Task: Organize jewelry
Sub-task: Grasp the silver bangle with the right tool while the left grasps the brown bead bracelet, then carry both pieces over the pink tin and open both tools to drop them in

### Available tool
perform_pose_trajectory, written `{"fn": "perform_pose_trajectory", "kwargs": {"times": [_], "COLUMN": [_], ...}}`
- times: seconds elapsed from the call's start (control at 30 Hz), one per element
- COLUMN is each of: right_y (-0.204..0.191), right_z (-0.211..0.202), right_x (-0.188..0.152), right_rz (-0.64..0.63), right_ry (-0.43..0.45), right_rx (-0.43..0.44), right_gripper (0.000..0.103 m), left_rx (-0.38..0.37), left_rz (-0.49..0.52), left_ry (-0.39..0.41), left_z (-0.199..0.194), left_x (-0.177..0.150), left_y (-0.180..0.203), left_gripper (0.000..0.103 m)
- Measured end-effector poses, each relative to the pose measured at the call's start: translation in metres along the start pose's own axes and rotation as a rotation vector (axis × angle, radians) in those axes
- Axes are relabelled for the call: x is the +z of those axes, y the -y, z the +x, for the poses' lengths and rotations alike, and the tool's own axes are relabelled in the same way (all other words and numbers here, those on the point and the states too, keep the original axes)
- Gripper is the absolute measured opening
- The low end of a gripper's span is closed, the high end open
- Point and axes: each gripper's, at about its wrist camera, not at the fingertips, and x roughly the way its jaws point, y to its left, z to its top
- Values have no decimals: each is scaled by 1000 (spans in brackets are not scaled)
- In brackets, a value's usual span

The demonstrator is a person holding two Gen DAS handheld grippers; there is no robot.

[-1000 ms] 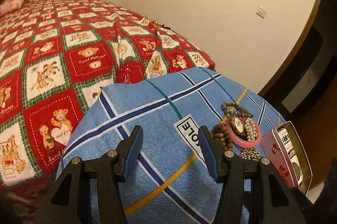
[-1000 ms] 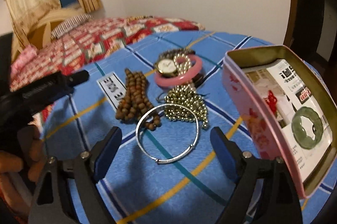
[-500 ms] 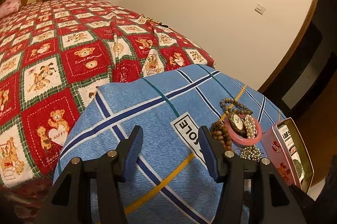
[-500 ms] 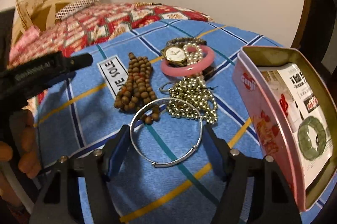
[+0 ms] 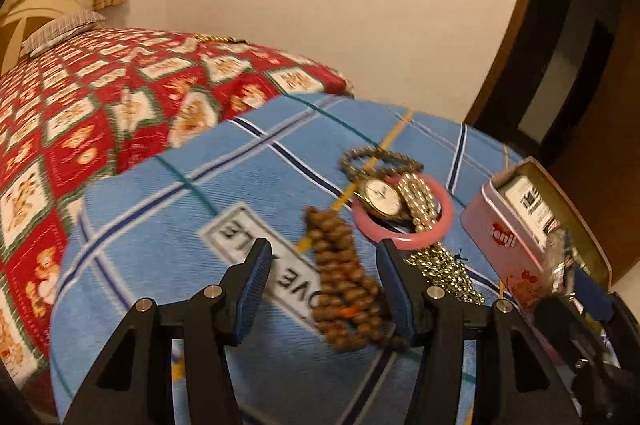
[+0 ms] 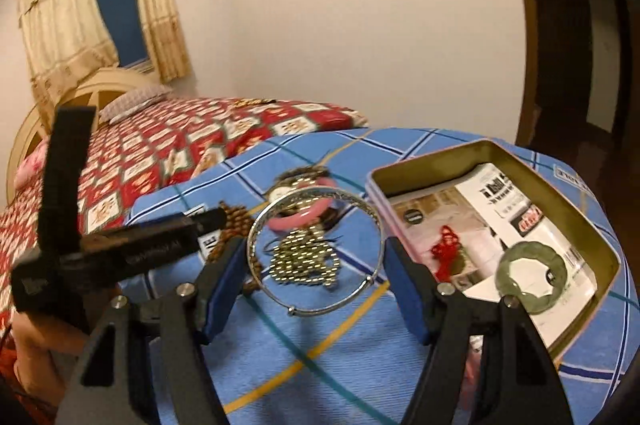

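My right gripper [image 6: 316, 261] is shut on a silver bangle [image 6: 256, 225] and holds it tilted above the blue checked cloth [image 6: 340, 357], left of the open pink tin [image 6: 496, 153]. A green bangle [image 6: 508, 267] and a red tassel [image 6: 448, 245] lie in the tin. My left gripper [image 5: 324, 277] is open and empty over brown wooden beads [image 5: 340, 265]. Beyond them lie a pink bangle [image 5: 446, 225] with a watch [image 5: 380, 195] and a pearl strand [image 5: 418, 199], a gold bead chain [image 5: 444, 265] and a dark bead bracelet [image 5: 376, 159].
The cloth covers a rounded surface next to a bed with a red teddy-bear quilt [image 5: 100, 105]. A dark doorway [image 5: 580, 45] stands at the right. The left gripper's black body [image 6: 120, 245] shows in the right wrist view.
My right gripper closed on the silver bangle and lifted it off the cloth. My left gripper swung right, toward the jewelry pile, and stays open.
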Motion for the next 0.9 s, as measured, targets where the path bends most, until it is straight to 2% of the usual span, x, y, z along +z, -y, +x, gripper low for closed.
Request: {"fn": "perform_pose_trajectory", "kwargs": {"times": [0.1, 0.17, 0.2, 0.23, 0.27, 0.4, 0.47, 0.67, 0.77, 0.9], "right_y": [7, 10, 11, 12, 12, 13, 13, 13, 13, 15], "right_z": [-1, 0, 1, 1, 2, -1, -3, -12, -18, -21], "right_x": [1, 1, 2, 2, 2, 1, 0, 1, 3, 6], "right_rz": [35, 46, 50, 52, 51, 49, 47, 39, 36, 37], "right_ry": [4, 4, 1, 0, 1, 7, 8, 64, 101, 122], "right_rx": [-2, -6, -3, -4, -6, -15, -24, -60, -75, -87], "right_gripper": [72, 72, 72, 72, 72, 72, 72, 72, 72, 72], "left_rx": [2, 2, 2, -7, -28, -79, -92, -104, -79, -41], "left_rz": [29, 21, 16, 5, -6, -46, -60, -62, -32, 29], "left_ry": [-79, -79, -81, -77, -84, -76, -35, 214, 281, 308], "left_z": [17, 18, 18, 17, 18, 17, 9, -37, -48, -52], "left_x": [-1, 0, 0, 0, -1, -1, -1, -7, -9, -10], "left_y": [9, 9, 8, 5, 2, -3, -5, -8, -2, 13], "left_gripper": [55, 53, 45, 29, 25, 23, 22, 22, 22, 22]}}
